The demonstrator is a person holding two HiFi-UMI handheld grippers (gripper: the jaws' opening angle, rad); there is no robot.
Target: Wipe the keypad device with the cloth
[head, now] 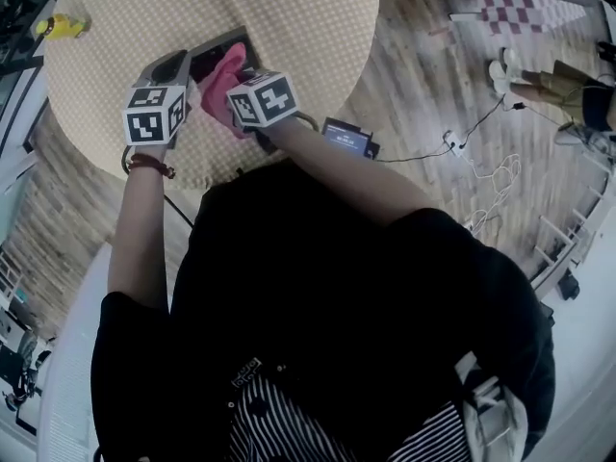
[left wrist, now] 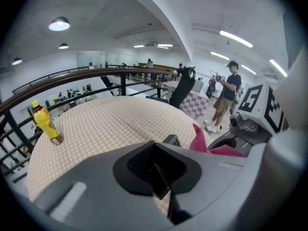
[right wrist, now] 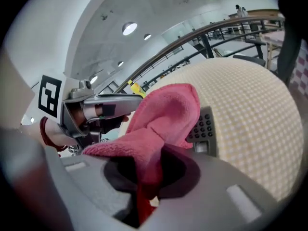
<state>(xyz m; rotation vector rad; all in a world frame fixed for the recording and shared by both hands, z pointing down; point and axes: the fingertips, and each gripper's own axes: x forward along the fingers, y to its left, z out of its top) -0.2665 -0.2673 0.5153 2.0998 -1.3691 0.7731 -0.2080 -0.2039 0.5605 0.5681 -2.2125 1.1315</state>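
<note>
Left gripper (left wrist: 160,179): jaws together, nothing between them, a corner of the keypad device (left wrist: 172,140) at 12 o'clock just beyond. Right gripper (right wrist: 144,177): jaws clamped on the pink cloth (right wrist: 163,114), which drapes over the device at 1 o'clock.

The head camera is looking steeply down from above the person's shoulders onto the round table (head: 318,37), from well above it. Each gripper camera is riding just behind its own fingers (left wrist: 139,165), skimming low across the table and, apparently, angling slightly toward the other. Both are catching the pink cloth (right wrist: 163,114), the keypad device (right wrist: 206,129) and the yellow bottle (left wrist: 46,122).
</note>
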